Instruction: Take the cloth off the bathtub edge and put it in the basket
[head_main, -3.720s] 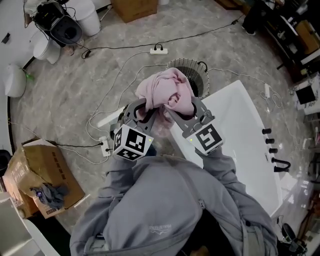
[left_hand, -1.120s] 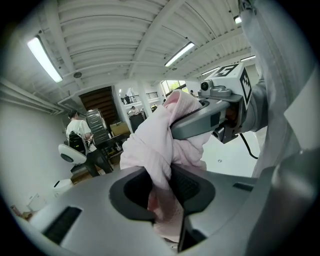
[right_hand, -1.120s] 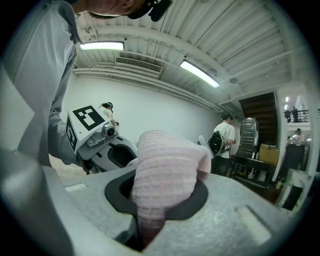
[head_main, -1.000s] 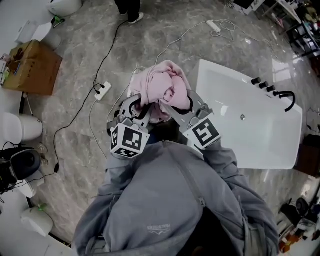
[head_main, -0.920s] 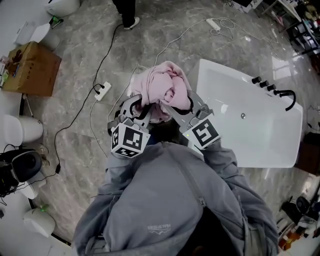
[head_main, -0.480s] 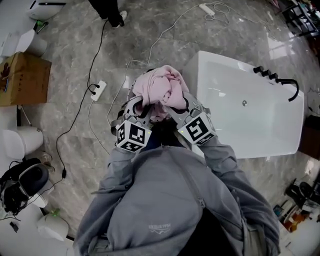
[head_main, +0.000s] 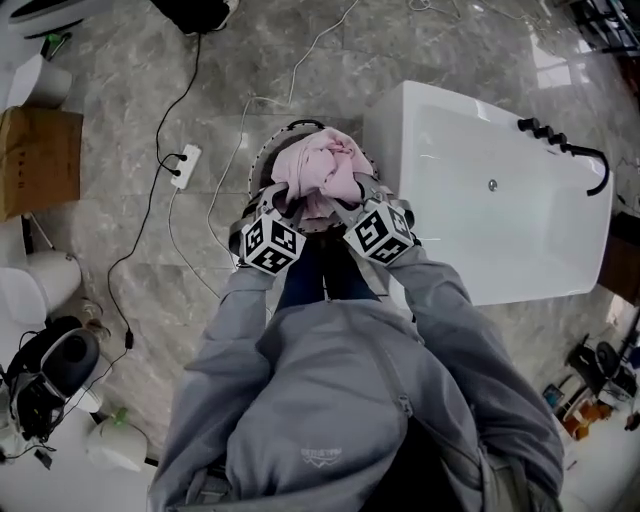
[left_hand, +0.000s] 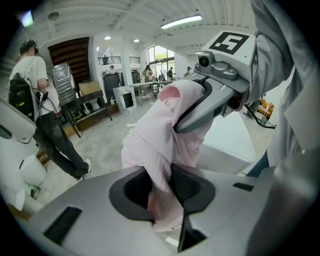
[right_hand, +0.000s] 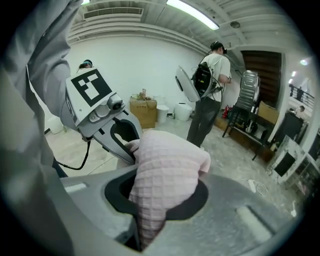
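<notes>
**Head view.** The only print is a small white logo (head_main: 322, 455) low on the person's grey hoodie (head_main: 330, 400), too small to read. Each gripper's cube carries black-and-white square markers. The left gripper (head_main: 290, 205) and right gripper (head_main: 352, 197) meet at upper centre, both buried in a bunched pink cloth (head_main: 320, 170). The cloth covers the mouth of a dark wire basket (head_main: 258, 170), of which only the rim shows; whether the cloth rests in it cannot be told. A white bathtub (head_main: 520, 240) fills the right of the frame, just beside the basket, with a black faucet (head_main: 590, 165) at its far end. A white power strip (head_main: 183, 162) and its cables lie on the marble floor (head_main: 130, 240) to the left, and a cardboard box (head_main: 35, 160) sits at the left edge.

**Left gripper view.** The jaws are clamped on a fold of the cloth at lower centre. The rest of it rises to the right gripper at upper right and blocks the middle of the frame. A person with a backpack (left_hand: 35, 100) stands at left.

**Right gripper view.** The jaws pinch the waffle-textured cloth, which bulges over them. The left gripper grips it at left.
</notes>
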